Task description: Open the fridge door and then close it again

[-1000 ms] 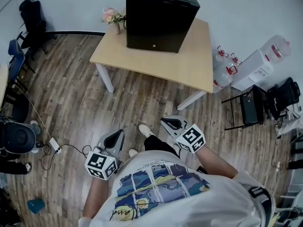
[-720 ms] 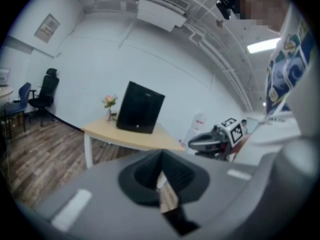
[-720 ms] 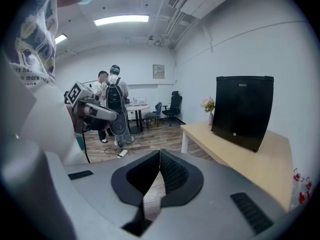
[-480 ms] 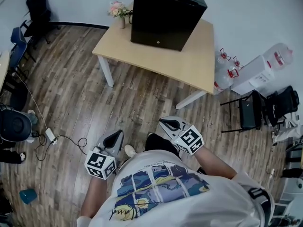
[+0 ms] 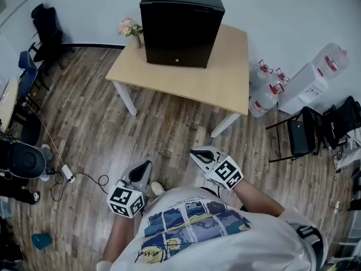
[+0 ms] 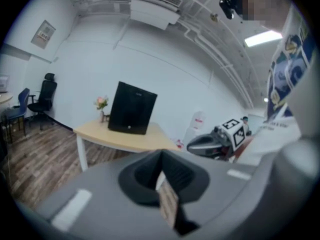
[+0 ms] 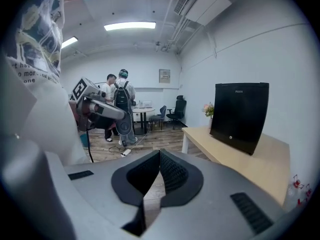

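Fridge (image 5: 181,27) on table (image 5: 225,78) rear, L gripper (image 5: 145,167), R gripper (image 5: 196,153) well off

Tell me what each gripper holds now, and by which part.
Nothing. The left gripper and the right gripper are both shut on nothing, held near the person's body, well short of the closed fridge on the table.
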{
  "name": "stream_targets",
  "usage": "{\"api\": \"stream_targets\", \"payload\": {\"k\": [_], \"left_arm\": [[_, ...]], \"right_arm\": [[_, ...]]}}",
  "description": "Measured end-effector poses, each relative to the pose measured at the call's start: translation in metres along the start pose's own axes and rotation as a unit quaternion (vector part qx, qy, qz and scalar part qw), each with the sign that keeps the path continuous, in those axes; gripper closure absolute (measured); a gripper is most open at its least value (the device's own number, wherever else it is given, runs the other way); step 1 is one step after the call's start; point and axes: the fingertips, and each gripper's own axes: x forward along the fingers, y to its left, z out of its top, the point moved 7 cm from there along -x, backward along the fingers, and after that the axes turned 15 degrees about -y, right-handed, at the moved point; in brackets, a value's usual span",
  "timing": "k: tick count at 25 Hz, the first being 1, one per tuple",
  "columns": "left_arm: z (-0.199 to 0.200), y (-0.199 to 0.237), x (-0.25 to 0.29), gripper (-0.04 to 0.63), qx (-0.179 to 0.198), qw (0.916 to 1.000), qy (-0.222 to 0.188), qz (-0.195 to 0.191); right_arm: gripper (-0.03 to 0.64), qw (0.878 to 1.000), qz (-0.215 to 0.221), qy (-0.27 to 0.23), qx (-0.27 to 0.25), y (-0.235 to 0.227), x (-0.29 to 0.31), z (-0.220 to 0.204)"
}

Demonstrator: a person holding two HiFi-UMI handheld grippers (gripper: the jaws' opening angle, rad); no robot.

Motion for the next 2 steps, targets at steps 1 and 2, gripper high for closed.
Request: {"api": "stream_targets", "payload": {"k": [1, 2], "left_arm": [[-0.001, -0.015, 0.009, 0.588, -0.001, 1.0, 0.0, -0.009], [-0.003, -0.03, 0.018, 0.588, -0.001, 0.9998, 0.0, -0.018]], "right_arm": [[0.604, 1.0, -0.002, 0.006, 0.001, -0.002, -0.015, -0.004], [0.604, 1.0, -0.004, 0.012, 0.003, -0.004, -0.03, -0.008]]}}
